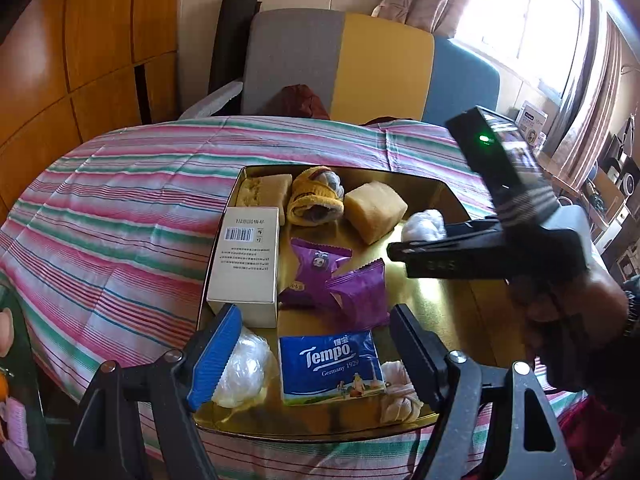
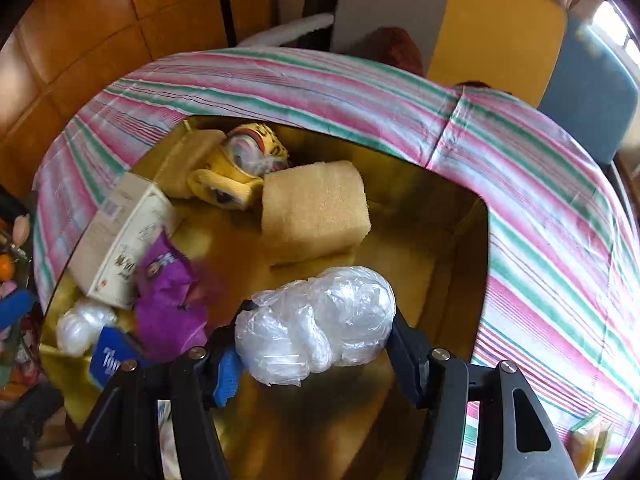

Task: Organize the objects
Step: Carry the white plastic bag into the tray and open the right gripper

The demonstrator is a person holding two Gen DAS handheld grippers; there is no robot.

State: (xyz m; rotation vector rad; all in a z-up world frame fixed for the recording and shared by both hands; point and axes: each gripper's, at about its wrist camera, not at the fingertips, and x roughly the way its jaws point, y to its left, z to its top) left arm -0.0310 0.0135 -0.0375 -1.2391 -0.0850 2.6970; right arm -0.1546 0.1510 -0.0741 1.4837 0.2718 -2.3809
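Observation:
A gold tray [image 1: 440,312] on the striped cloth holds a white box [image 1: 244,264], two purple snack packets [image 1: 316,276], a blue Tempo tissue pack [image 1: 330,366], a yellow sponge block [image 1: 374,210], a yellow rolled sock [image 1: 316,200] and a clear plastic bundle [image 1: 242,372]. My left gripper [image 1: 314,316] hangs open over the tray's near end, with the tissue pack lying below its fingers. My right gripper [image 2: 320,316] is shut on a second crumpled clear plastic bundle [image 2: 316,324], held above the tray's bare floor [image 2: 400,240] near the sponge block [image 2: 314,212].
A pink and green striped tablecloth [image 1: 120,208] covers the round table. A grey, yellow and blue chair back [image 1: 340,64] stands behind it, beside a wooden cabinet [image 1: 80,40]. A knotted white cloth [image 1: 400,394] lies at the tray's near right corner. A small packet [image 2: 588,440] rests on the cloth.

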